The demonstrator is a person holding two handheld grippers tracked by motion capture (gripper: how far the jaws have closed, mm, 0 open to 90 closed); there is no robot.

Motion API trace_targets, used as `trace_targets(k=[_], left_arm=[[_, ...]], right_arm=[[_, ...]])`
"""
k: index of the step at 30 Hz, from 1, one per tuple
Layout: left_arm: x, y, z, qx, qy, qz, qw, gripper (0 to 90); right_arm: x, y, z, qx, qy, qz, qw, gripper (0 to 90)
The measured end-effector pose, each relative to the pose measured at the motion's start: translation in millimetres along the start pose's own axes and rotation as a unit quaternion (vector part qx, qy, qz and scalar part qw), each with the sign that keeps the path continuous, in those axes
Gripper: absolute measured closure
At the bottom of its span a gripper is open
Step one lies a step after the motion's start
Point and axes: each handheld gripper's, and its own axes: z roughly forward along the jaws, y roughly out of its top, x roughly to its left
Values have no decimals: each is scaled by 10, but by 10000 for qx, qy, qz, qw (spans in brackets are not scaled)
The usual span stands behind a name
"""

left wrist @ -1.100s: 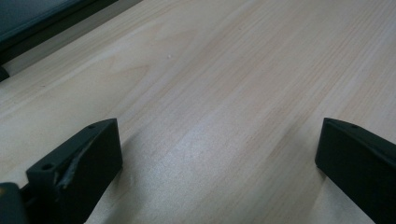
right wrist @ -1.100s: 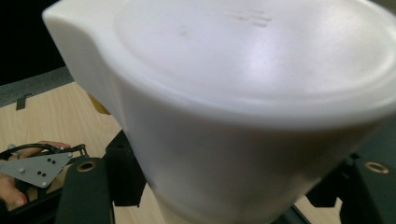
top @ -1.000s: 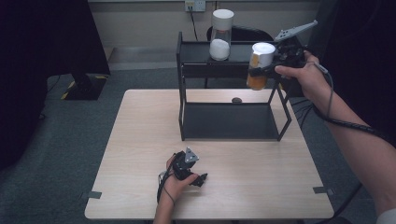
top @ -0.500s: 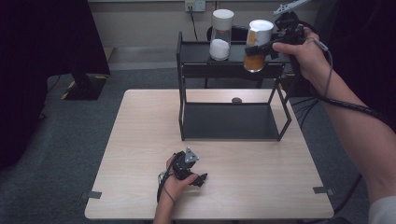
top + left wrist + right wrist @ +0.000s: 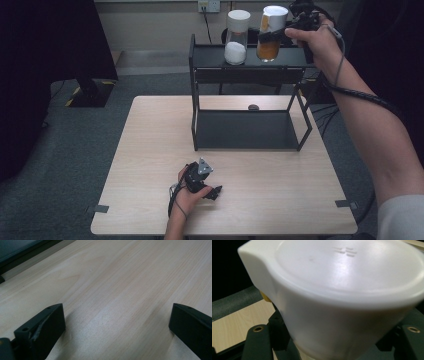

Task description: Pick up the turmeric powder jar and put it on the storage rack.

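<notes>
The table is showing a pale wood-grain top with a smooth, faintly sheeny finish. The shelf rack is looking like matt black metal. The orange-filled jar is appearing as clear glass or plastic, its white lid gleaming as smooth, semi-glossy plastic.

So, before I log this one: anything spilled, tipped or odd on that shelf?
Nothing spilled. The orange jar, clamped in the right gripper, leans slightly at the shelf top beside the upright white jar. A small dark thing lies on the table behind the shelf.
</notes>
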Motion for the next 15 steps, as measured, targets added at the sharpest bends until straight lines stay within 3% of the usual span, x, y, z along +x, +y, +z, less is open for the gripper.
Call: trace_targets(k=[7,15], left_arm=[[-1,0,0,-1,1,0,10000,0],[0,-1,0,-2,0,0,10000,0]], right_arm=[[-86,-3,159,42,-128,80,9999,307],[-185,-65,258,36,-102,183,9998,307]])
